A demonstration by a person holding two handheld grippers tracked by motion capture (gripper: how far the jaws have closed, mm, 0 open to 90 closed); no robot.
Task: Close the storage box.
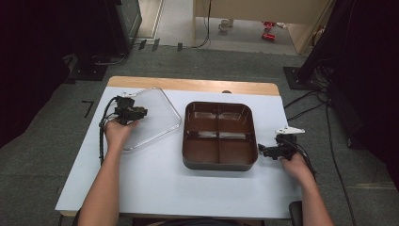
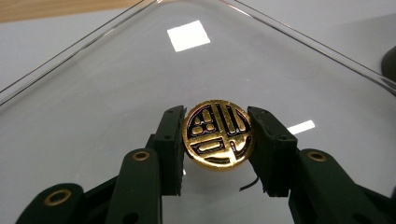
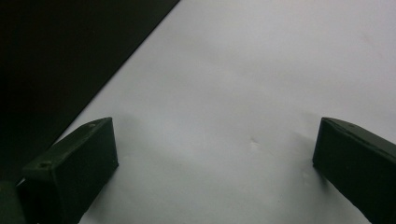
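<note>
Left gripper (image 2: 218,140) is clamped on the gold knob (image 2: 218,134) of the clear lid (image 1: 148,117); lifting should be kept level. Right gripper (image 3: 215,154) is held apart.

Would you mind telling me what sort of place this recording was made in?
Probably a lab or workshop set up for recording, not a home: a white-topped table on grey carpet, dark equipment stands alongside, and loose cables trailing across the floor.
</note>
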